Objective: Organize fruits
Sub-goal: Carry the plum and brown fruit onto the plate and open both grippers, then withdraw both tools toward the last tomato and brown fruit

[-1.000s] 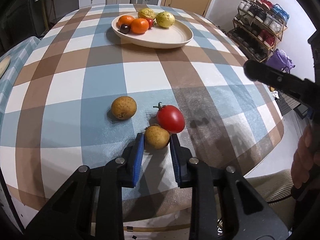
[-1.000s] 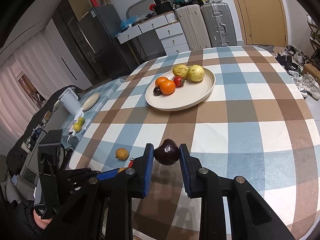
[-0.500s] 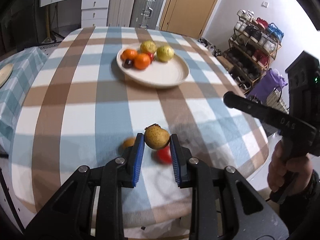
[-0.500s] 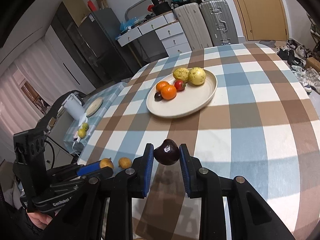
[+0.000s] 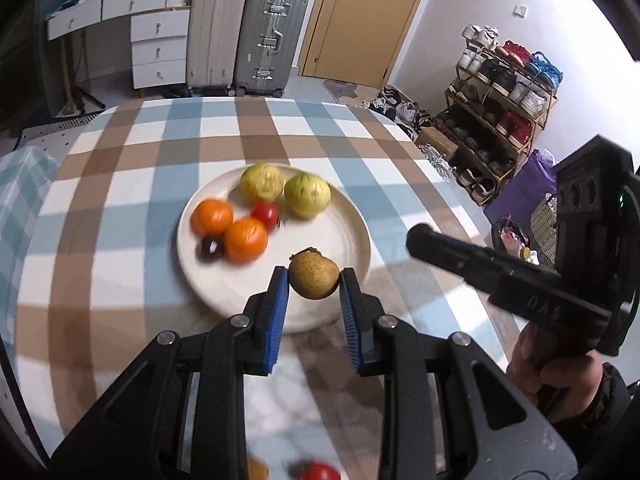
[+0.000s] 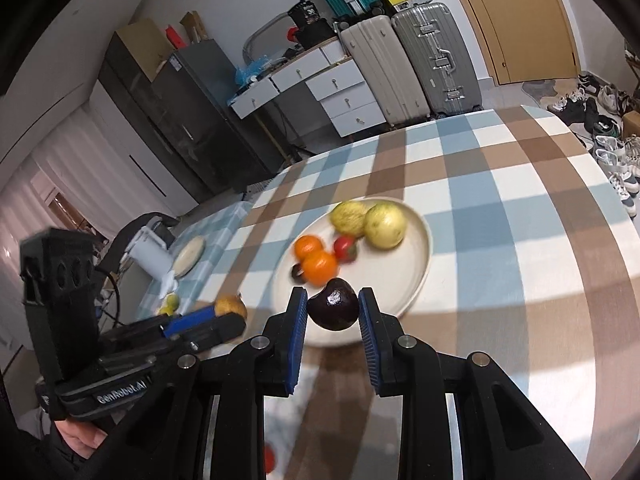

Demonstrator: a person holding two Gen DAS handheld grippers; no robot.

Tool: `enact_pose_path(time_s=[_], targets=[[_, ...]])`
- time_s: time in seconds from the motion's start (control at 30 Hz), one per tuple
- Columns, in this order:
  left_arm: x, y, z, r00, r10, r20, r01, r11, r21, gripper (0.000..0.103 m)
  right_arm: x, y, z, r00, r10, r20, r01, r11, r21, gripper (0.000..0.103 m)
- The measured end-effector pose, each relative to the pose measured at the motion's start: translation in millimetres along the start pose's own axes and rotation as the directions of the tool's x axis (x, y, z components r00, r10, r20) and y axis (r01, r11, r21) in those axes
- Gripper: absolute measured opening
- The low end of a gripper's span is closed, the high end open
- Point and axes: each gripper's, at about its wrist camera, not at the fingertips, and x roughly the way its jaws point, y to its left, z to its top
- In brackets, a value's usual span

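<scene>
My left gripper (image 5: 314, 286) is shut on a small brown fruit (image 5: 314, 278) and holds it above the near rim of the cream plate (image 5: 344, 236). My right gripper (image 6: 333, 310) is shut on a dark purple fruit (image 6: 334, 310) over the same plate's (image 6: 416, 268) near edge. The plate holds two oranges (image 5: 244, 238), a cherry tomato (image 5: 265, 214), two yellow-green fruits (image 5: 306, 195) and a dark plum (image 5: 210, 249). A red tomato (image 5: 316, 472) and another brown fruit (image 5: 256, 469) lie on the checked cloth below the left gripper. The left gripper and its fruit also show in the right wrist view (image 6: 230, 306).
The round table has a blue, brown and white checked cloth (image 5: 120, 184). Suitcases (image 5: 268, 40) and white drawers (image 5: 158, 50) stand behind it, a shoe rack (image 5: 500, 92) to the right. A white kettle (image 6: 154, 252) and a small plate (image 6: 188, 256) stand on a side table.
Both grippers have moved forward over the table toward the plate, each still holding its fruit. The tomato and second brown fruit have dropped to the bottom edge of the left view.
</scene>
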Motion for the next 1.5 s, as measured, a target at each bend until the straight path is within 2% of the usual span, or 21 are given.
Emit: enact_pose_path(time_s=[0.2,0.4,0.67,0.87,0.97,1.03,1.1,1.2,1.37,1.43,1.5], targets=[[60,9,36,0.997,-0.062,-0.054,0.060,0.998,-0.035,0.023,42,-27,26,0.998,-0.051,-0.042,0.050,0.998,-0.033,0.027],[108,9,48,0.990,-0.076,-0.120,0.071,0.996,-0.044,0.023,75,-38,36,0.993,-0.093,-0.075,0.084,0.990,-0.114,0.027],[133,21,47,0.989,-0.057,-0.139,0.048,0.996,-0.072,0.023,100,-45,36,0.985,-0.128,-0.117,0.107,0.979,-0.174,0.027],[137,29,49,0.986,-0.088,-0.144,0.074,0.992,-0.106,0.024,111,-47,37,0.982,-0.129,-0.134,0.107,0.981,-0.159,0.027],[133,34,51,0.984,-0.108,-0.142,0.089,0.987,-0.133,0.025,112,-47,39,0.985,-0.119,-0.126,0.100,0.983,-0.153,0.035],[126,35,52,0.984,-0.117,-0.136,0.098,0.986,-0.138,0.034,106,-46,39,0.989,-0.093,-0.114,0.076,0.986,-0.146,0.048],[116,36,51,0.985,-0.126,-0.120,0.108,0.984,-0.145,0.042,95,-44,38,0.992,-0.094,-0.080,0.082,0.987,-0.140,0.053],[94,31,48,0.987,-0.130,-0.098,0.116,0.984,-0.138,0.052,74,-42,37,0.995,-0.095,-0.040,0.089,0.988,-0.122,0.055],[48,20,40,0.995,-0.094,-0.038,0.089,0.990,-0.106,0.066,34,-36,29,0.995,-0.098,0.023,0.100,0.992,-0.081,0.066],[26,13,34,0.999,-0.051,-0.008,0.050,0.996,-0.077,0.076,18,-29,23,0.995,-0.094,0.045,0.097,0.992,-0.077,0.067],[4,7,28,0.999,-0.020,0.028,0.021,0.998,-0.052,0.081,4,-21,17,0.995,-0.086,0.060,0.090,0.993,-0.073,0.076]])
